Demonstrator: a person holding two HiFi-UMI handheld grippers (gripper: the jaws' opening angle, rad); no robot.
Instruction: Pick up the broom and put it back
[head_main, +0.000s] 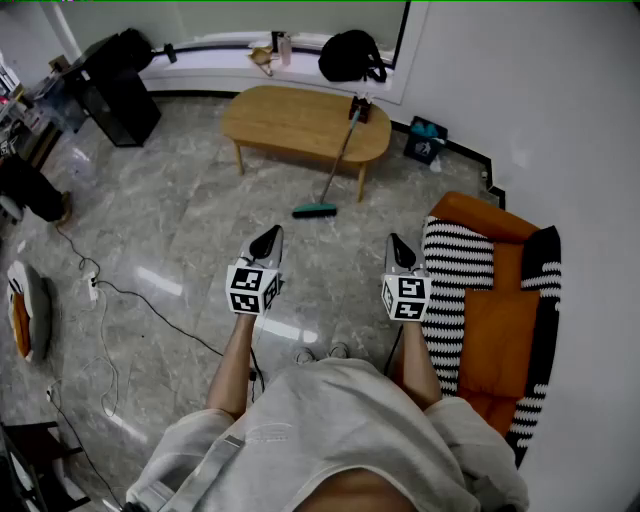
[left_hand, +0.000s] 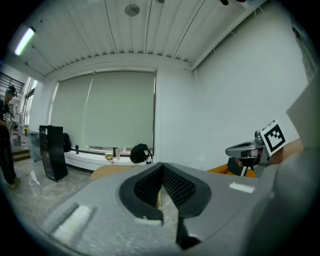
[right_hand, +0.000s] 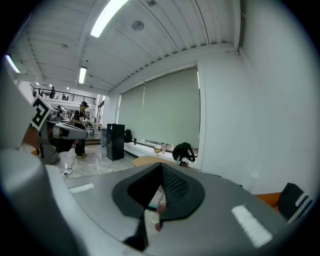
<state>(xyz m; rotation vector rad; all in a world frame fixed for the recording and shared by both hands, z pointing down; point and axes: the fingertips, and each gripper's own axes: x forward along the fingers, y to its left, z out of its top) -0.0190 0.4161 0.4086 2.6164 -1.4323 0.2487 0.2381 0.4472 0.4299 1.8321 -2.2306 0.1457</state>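
The broom (head_main: 332, 174) has a teal head (head_main: 315, 210) resting on the marble floor. Its thin handle leans up against the front edge of the low wooden table (head_main: 290, 120). My left gripper (head_main: 266, 242) is held out over the floor, a good way short of the broom head, with its jaws together and nothing in them. My right gripper (head_main: 399, 250) hangs level with it on the right, next to the sofa, also shut and empty. In the left gripper view the left gripper (left_hand: 161, 167) points at the table. The right gripper (right_hand: 160, 167) points the same way in its own view.
An orange sofa (head_main: 505, 310) with striped cushions (head_main: 455, 270) stands close on the right. A black bag (head_main: 350, 55) lies on the window ledge, and a black cabinet (head_main: 120, 100) stands at the far left. A cable (head_main: 140, 305) and power strip cross the floor on the left.
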